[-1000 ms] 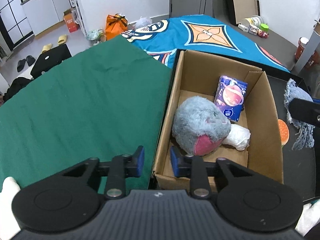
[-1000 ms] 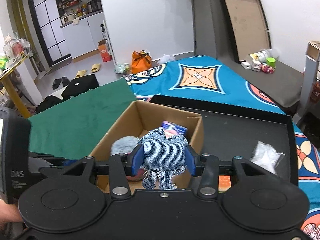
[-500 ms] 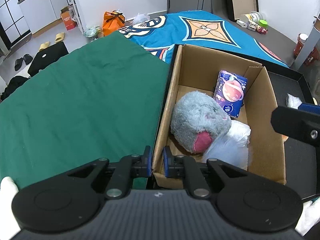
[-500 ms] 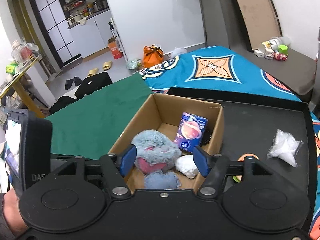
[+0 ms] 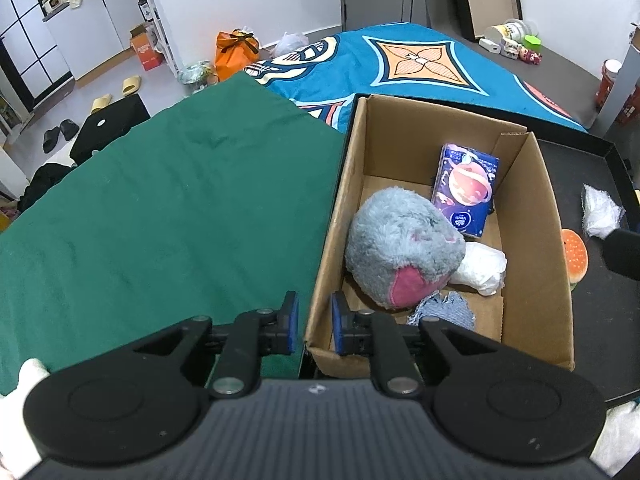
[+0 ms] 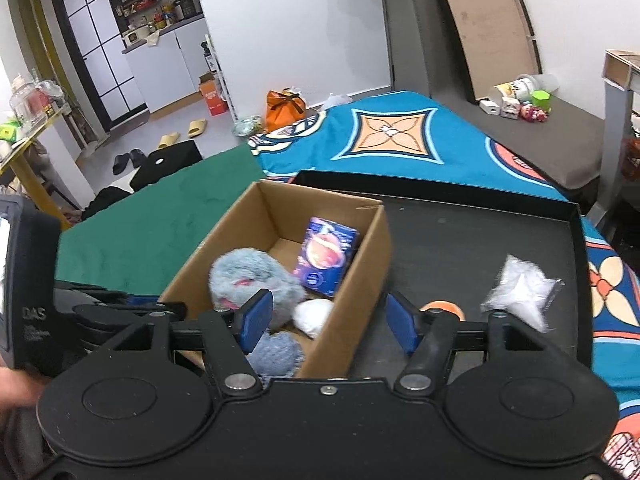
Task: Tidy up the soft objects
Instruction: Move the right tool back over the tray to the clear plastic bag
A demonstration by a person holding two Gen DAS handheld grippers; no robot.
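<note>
Left wrist: fuzzy grey plush (image 5: 400,248) fills corrugated cardboard box (image 5: 556,264).

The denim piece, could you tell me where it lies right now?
In both views the denim piece lies inside the cardboard box, at its near end, just below the grey plush toy and beside the white bundle.

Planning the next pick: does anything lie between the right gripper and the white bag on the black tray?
Only the orange toy, lying on the tray left of the white bag; the right gripper is open, empty.

Soft toys (image 5: 400,248) in cardboard box (image 5: 552,248)
</note>
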